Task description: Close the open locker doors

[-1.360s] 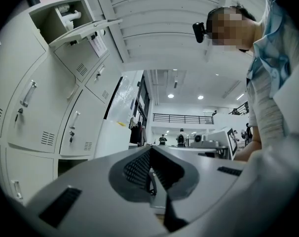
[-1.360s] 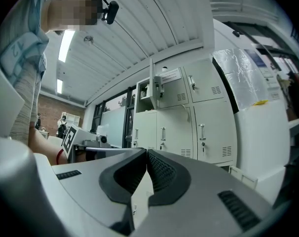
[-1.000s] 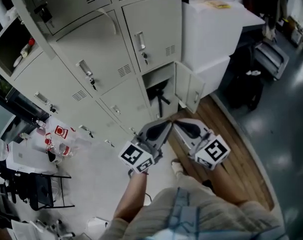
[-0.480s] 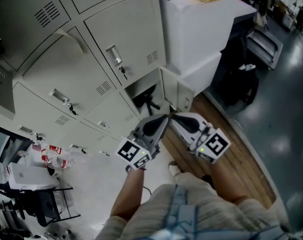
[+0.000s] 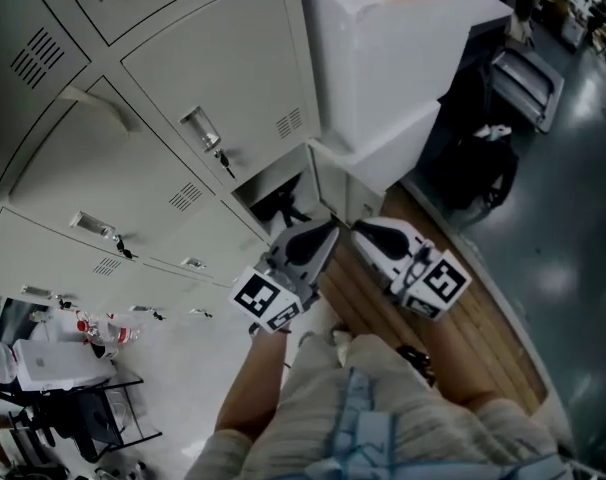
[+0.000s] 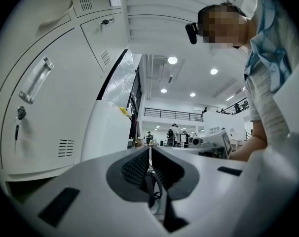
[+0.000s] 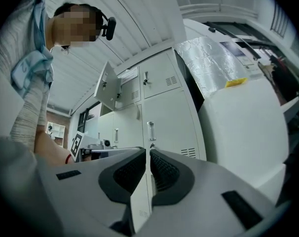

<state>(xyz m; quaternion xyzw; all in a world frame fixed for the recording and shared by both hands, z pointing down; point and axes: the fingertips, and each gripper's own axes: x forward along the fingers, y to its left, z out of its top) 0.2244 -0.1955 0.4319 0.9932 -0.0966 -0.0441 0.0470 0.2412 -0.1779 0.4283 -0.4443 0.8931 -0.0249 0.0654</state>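
Locker door: bottom unit, standing open, just beyond both grippers.
Left gripper: jaws together, empty.
Right gripper: jaws together, empty.

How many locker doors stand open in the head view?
1: the bottom locker door in the right-hand column, swung out at floor level. Lockers beyond the frame's left edge are hidden; the right gripper view shows another open door higher up.

Dark object inside open locker too indistinct to identify.
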